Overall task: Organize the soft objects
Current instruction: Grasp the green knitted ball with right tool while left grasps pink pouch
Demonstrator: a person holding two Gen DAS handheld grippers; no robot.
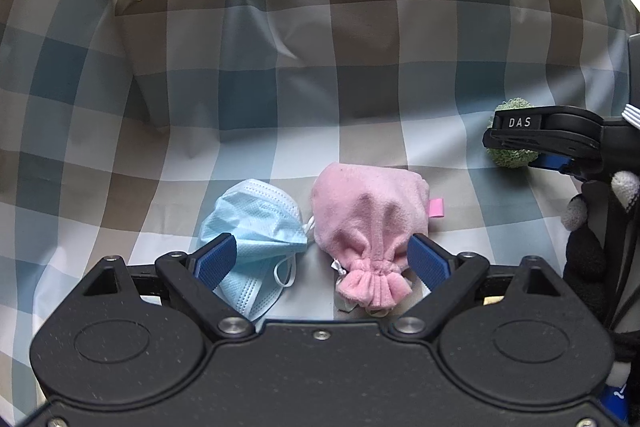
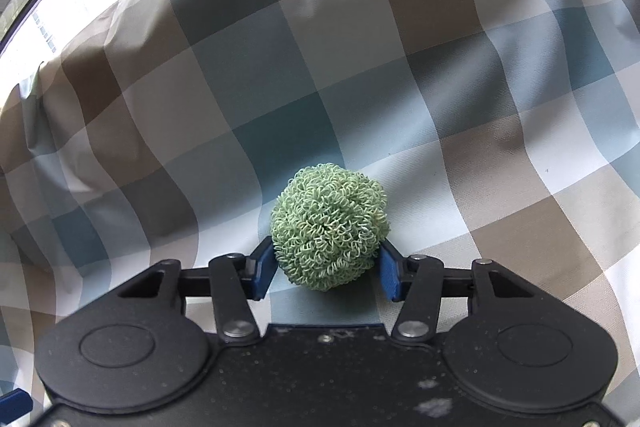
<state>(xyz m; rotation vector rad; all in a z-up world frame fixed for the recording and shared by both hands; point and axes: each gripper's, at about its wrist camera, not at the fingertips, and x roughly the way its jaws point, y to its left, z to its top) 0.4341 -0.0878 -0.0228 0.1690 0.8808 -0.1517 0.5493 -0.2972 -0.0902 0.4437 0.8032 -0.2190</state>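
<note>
On the checked cloth (image 1: 120,131) lie a crumpled light-blue face mask (image 1: 256,219) and, to its right, a pink fleece drawstring pouch (image 1: 368,211). My left gripper (image 1: 322,243) hovers over them, open: its left pad overlaps the mask and its right pad is beside the pouch's gathered neck, gripping neither. A green curly scrubber ball (image 2: 328,231) rests on the cloth with my right gripper (image 2: 326,247) shut on it, a blue pad pressed to each side. The left wrist view shows that gripper (image 1: 520,141) and the ball (image 1: 510,109) at the far right.
The checked cloth rises at the back over a bulky cushion-like shape (image 1: 360,7), with bright window light above it. A hand in a black-and-white glove (image 1: 584,227) holds the right gripper. Around the ball is bare checked cloth (image 2: 500,147).
</note>
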